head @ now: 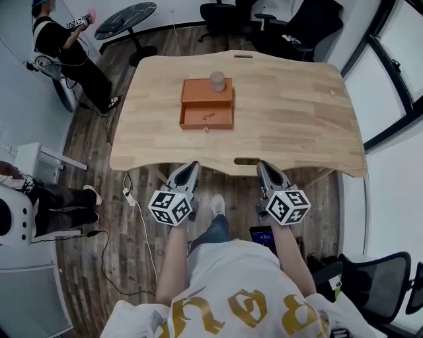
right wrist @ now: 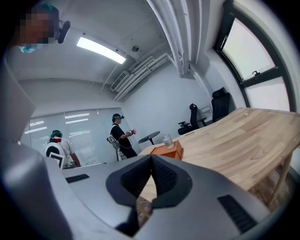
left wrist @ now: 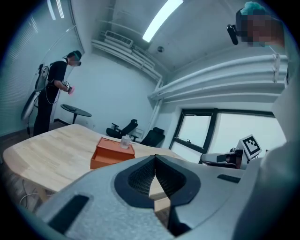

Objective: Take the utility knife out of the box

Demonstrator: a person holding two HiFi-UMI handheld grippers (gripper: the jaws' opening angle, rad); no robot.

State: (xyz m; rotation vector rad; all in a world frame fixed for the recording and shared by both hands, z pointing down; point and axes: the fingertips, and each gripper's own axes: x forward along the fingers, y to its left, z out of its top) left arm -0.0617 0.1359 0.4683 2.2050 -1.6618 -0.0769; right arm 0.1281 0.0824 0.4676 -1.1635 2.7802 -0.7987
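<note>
I see a pale wood surface [head: 291,112] with rounded corners and 1 slot in each long edge, standing on a dark plank floor [head: 125,251]. Black chairs [head: 291,26] crowd at 1 o'clock, and a round table [head: 125,16] sits at 11 o'clock. A person [head: 66,49] stands at 10 o'clock, and windows [head: 396,72] run along 3 o'clock.

The orange box [head: 198,92] sits on the surface at 12 o'clock from me, a little left of centre, with a jar [head: 217,81] on its top. Its drawer [head: 223,117] is pulled out toward 6 o'clock. In it lies the knife [head: 208,117], a small pale sliver, too small for me to tell more.

My left claw [head: 193,164] and right claw [head: 262,165] hang at the near edge, well apart from the box. Both are clenched on nothing, pads meeting at the tips.
</note>
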